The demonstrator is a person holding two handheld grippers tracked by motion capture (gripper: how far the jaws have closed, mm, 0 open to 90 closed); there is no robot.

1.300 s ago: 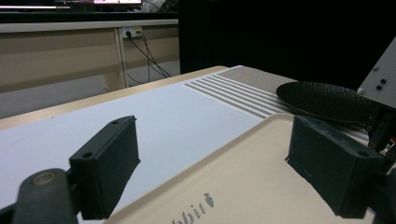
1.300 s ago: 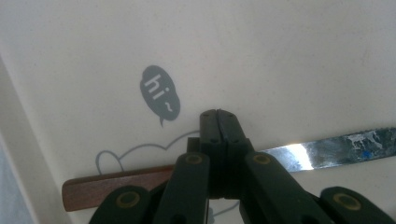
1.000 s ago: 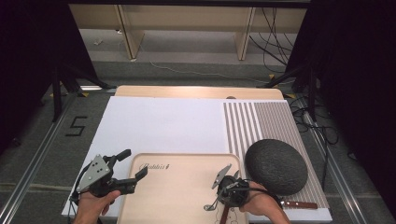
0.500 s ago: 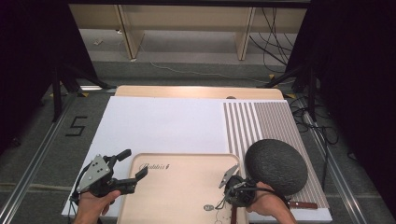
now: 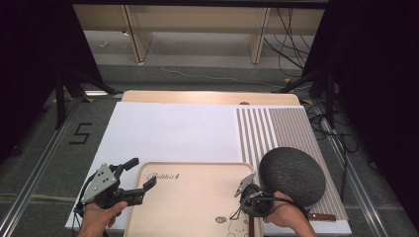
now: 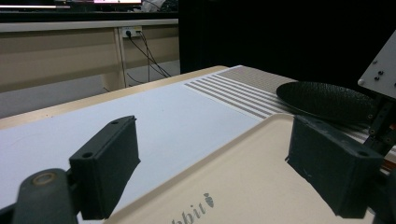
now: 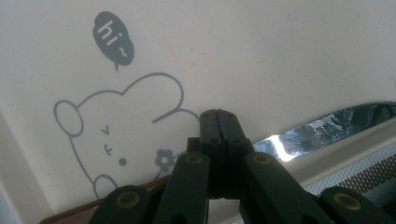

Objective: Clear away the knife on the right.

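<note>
The left tongs (image 5: 140, 175) stand wide with nothing between them, at about 8 o'clock on the bench (image 5: 207, 97), hovering at the top left corner of the tray (image 5: 192, 197). In the left gripper view the two black jaws stand far apart, one over the white mat (image 6: 140, 116) and the other over the tray (image 6: 243, 172).

The right tongs (image 7: 218, 122) are pressed together, jaw against jaw, with nothing seen clamped between the tips. In the high view they sit at about 5 o'clock, over the tray's lower right part, just beside the dark round bowl (image 5: 291, 175), which lies upside down on the striped mat (image 5: 281, 128).

The knife (image 7: 327, 128) lies along the tray's right rim, its shiny blade stretching toward 3 o'clock in the right gripper view, passing right behind the shut tips; whether they touch it cannot be told. Its brown handle (image 5: 322, 217) shows at the bowl's lower edge in the high view. Under the tips is the tray's printed bear (image 7: 116, 140) with a "hi" bubble (image 7: 113, 39).
</note>
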